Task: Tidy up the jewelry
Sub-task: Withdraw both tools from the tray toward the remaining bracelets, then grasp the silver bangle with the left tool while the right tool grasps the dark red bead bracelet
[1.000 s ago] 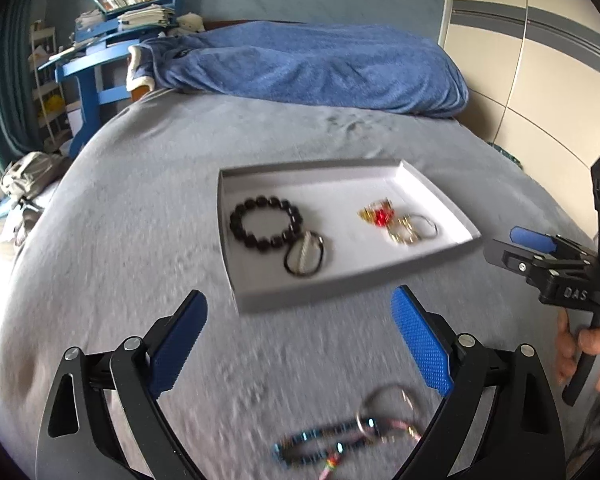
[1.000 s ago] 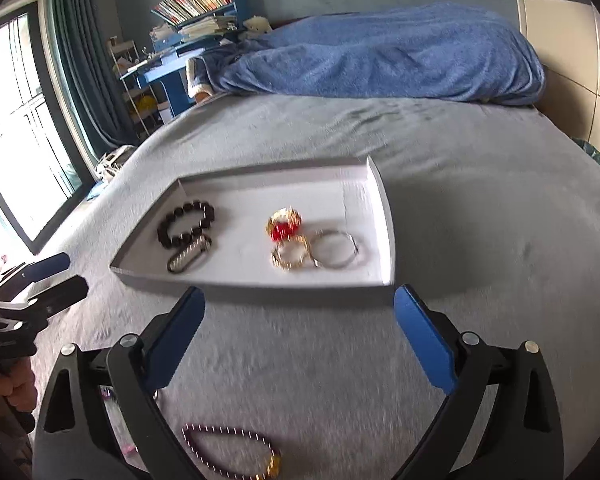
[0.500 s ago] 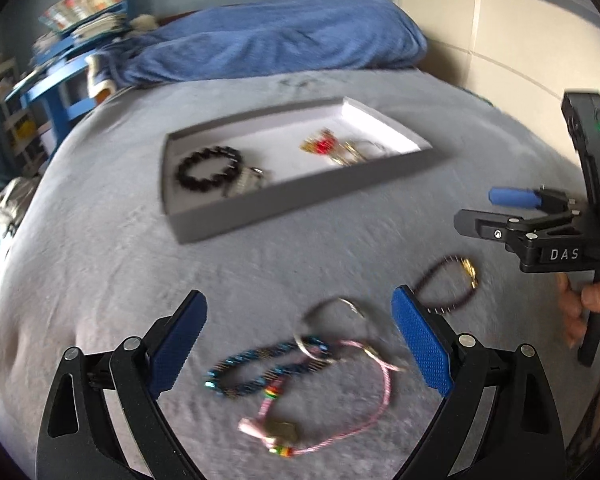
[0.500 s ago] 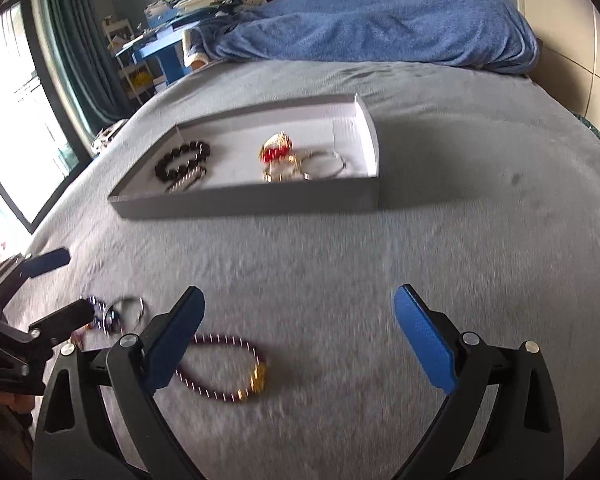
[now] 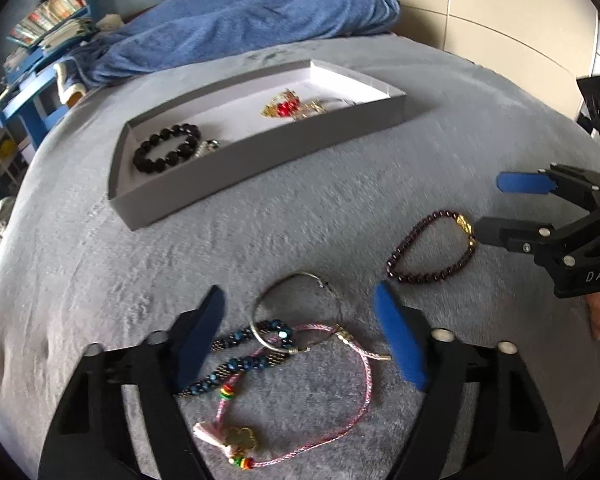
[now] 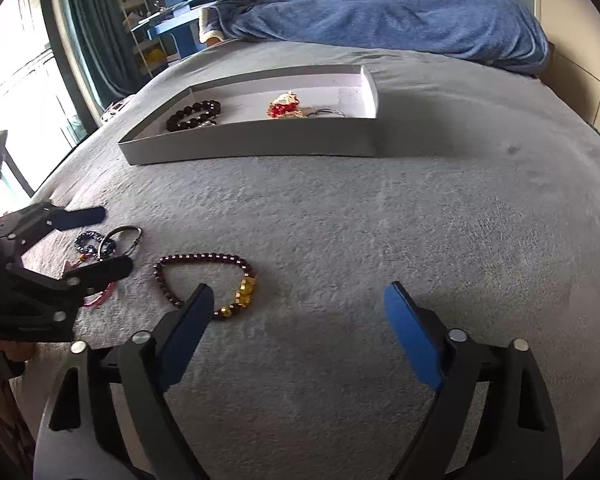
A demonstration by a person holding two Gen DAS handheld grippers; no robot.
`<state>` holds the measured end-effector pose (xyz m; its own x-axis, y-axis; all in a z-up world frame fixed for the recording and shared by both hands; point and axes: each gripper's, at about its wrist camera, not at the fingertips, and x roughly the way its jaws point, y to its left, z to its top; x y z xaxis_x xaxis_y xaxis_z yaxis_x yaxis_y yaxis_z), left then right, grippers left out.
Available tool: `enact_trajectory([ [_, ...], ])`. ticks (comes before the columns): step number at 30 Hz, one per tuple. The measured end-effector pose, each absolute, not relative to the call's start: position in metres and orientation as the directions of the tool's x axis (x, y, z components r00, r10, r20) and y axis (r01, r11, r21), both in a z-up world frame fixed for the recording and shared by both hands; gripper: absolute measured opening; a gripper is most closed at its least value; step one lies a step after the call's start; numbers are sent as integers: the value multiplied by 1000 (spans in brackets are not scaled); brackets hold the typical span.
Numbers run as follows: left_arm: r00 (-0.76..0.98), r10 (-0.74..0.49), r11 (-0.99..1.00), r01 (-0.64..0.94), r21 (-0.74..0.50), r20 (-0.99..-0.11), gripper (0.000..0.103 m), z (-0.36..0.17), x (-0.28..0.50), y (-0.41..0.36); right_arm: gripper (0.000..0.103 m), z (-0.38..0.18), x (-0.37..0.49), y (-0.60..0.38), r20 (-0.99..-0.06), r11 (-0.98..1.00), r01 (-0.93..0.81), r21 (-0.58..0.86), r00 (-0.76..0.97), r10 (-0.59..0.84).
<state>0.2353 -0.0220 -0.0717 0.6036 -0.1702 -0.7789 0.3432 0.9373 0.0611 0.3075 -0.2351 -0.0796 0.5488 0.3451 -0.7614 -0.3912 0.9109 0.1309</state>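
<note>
Grey plush bedcover (image 5: 300, 216) carries everything, soft enough that beads sink a little into the pile. On it, well apart from the loose pieces, sits the shallow grey tray (image 5: 260, 152), already holding a black bead bracelet (image 5: 166, 154) and a red-and-gold piece (image 5: 284, 107). Nearer lies a tangle: silver hoop (image 5: 296, 312), blue beaded bracelet (image 5: 236, 360) and pink cord bracelet (image 5: 340, 392), overlapping. The left gripper (image 5: 300, 336) hangs over it, jaws wide with nothing in them. The right gripper (image 6: 296, 332), equally wide and empty, is just beside the dark red bead bracelet (image 6: 204, 280). My judgement: lift one strand at a time, pinching low at a free edge, or the tangle comes up together.
</note>
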Motion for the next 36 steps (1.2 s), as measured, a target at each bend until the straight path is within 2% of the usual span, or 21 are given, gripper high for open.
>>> enact_trajectory([
  [4,586,-184,932,359,49,-789,50,-75,235,-23,74,-83,310,-225,-771,907,-401,128,535,345],
  [7,586,-187,931,363,49,-788,48,-75,234,-23,69,-86,313,-219,-779,907,-405,115,529,335],
  [13,608,-198,929,367,50,-769,48,-67,231,-24,42,-90,312,-212,-783,903,-423,79,534,318],
  [17,629,-213,932,360,37,-748,48,-58,230,-23,13,-89,306,-202,-780,878,-476,52,530,333],
  [18,633,-217,934,356,30,-743,48,-57,230,-22,9,-89,304,-198,-780,873,-487,38,532,330],
  [36,685,-248,952,304,-40,-685,48,-32,239,-3,7,-60,319,-229,-710,904,-402,143,595,377],
])
